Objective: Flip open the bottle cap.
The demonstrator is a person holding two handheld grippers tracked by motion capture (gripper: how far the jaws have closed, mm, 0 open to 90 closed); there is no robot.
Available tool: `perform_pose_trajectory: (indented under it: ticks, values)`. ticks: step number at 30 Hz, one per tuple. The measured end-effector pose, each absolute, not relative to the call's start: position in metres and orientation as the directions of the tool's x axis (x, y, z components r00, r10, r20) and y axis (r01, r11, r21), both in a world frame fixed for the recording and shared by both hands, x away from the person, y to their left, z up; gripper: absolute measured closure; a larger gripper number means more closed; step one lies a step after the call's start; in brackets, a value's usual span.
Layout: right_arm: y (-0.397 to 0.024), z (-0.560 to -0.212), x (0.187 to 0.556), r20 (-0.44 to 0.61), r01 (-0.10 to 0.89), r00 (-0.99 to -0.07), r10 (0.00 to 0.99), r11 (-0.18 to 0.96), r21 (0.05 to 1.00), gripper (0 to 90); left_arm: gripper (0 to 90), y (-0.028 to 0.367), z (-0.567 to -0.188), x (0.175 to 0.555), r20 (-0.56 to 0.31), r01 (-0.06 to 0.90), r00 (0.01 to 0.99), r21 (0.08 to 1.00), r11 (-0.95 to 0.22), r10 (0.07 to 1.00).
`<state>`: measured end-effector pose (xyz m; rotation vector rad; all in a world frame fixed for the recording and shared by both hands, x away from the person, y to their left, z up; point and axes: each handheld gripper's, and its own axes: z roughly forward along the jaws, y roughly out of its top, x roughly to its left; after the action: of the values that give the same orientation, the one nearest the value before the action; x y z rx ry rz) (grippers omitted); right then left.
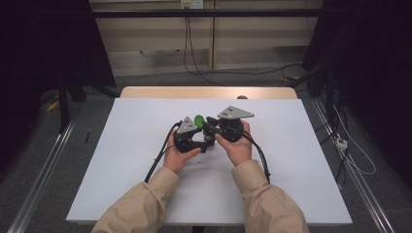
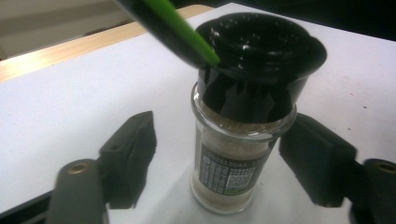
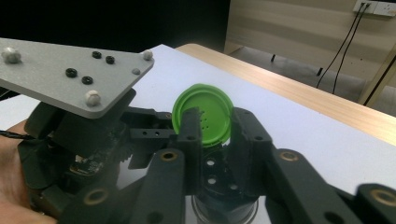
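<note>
Spice jar standing on the white table between two hand-held grippers, its green flip lid up.

High view: both hands meet at the middle of the table; the left gripper and right gripper sit close together, with the green lid showing between them. Left gripper view: the glass jar, holding pale powder and topped by a black cap, stands upright on the table between the left jaws, which are spread and clear of the glass on both sides. Right gripper view: the right jaws reach over the cap and close on the raised lid, pinching it at its lower edge; the left gripper lies just beyond.
</note>
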<state>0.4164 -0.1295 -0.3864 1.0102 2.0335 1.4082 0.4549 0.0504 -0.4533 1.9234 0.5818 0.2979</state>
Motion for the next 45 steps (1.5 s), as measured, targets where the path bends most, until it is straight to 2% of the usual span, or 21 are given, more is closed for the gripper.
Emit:
perform_pose_trajectory:
  ticks: [2, 4, 9, 14, 30, 45]
  values:
    - [-0.13, -0.386, 0.416, 0.036, 0.309, -0.615, 0.787, 0.199, 0.93, 61.6, 22.2, 0.051, -0.452, 0.454, -0.06, 0.264, 0.85, 0.908, -0.324, 0.523]
    - [-0.131, -0.386, 0.416, 0.048, 0.314, -0.613, 0.788, 0.187, 0.931, 57.2, 19.6, 0.052, -0.451, 0.453, -0.058, 0.263, 0.852, 0.907, -0.33, 0.521]
    - [-0.132, -0.386, 0.415, 0.083, 0.337, -0.602, 0.794, 0.158, 0.928, 34.5, 11.7, 0.055, -0.448, 0.451, -0.078, 0.279, 0.852, 0.904, -0.323, 0.517]
    - [-0.134, -0.387, 0.413, 0.115, 0.356, -0.594, 0.796, 0.132, 0.925, 22.8, 9.0, 0.06, -0.445, 0.45, -0.081, 0.284, 0.851, 0.902, -0.325, 0.519]
    - [-0.139, -0.394, 0.401, 0.1, 0.359, -0.606, 0.789, 0.159, 0.92, 16.0, 7.8, 0.08, -0.436, 0.439, -0.096, 0.284, 0.86, 0.905, -0.315, 0.501]
    - [-0.152, -0.4, 0.38, 0.097, 0.352, -0.62, 0.778, 0.165, 0.922, 14.0, 7.5, 0.098, -0.43, 0.426, -0.102, 0.284, 0.869, 0.904, -0.32, 0.485]
